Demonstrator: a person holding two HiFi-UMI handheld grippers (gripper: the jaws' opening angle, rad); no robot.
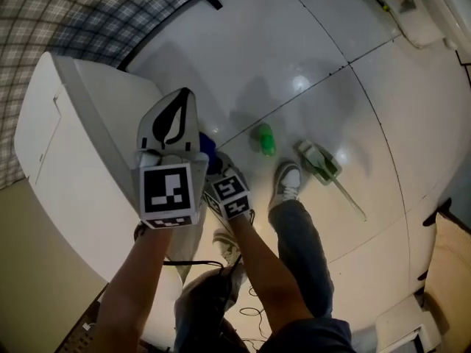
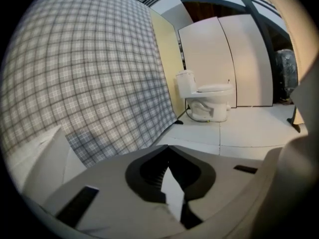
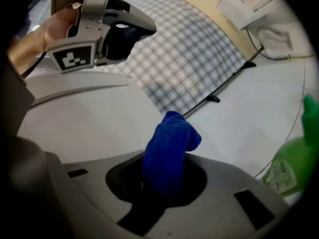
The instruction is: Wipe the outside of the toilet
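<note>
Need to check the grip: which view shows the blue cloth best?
The right gripper view: the blue cloth sits central, pinched in the right hand-held gripper. The head view shows only a sliver; the left gripper view, none.

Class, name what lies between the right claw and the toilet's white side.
A blue cloth, clamped in the right claw, sticks out toward the toilet; the right gripper view shows it best.

Below you: glossy white tiled floor (image 1: 346, 35). Small green plastic bottle (image 1: 265, 140) on it, near your white sneaker (image 1: 287, 184). Clear container with green contents and long pale stick (image 1: 321, 163) just right of sneaker. Grey plaid wall covering (image 1: 81, 13) top left.
</note>
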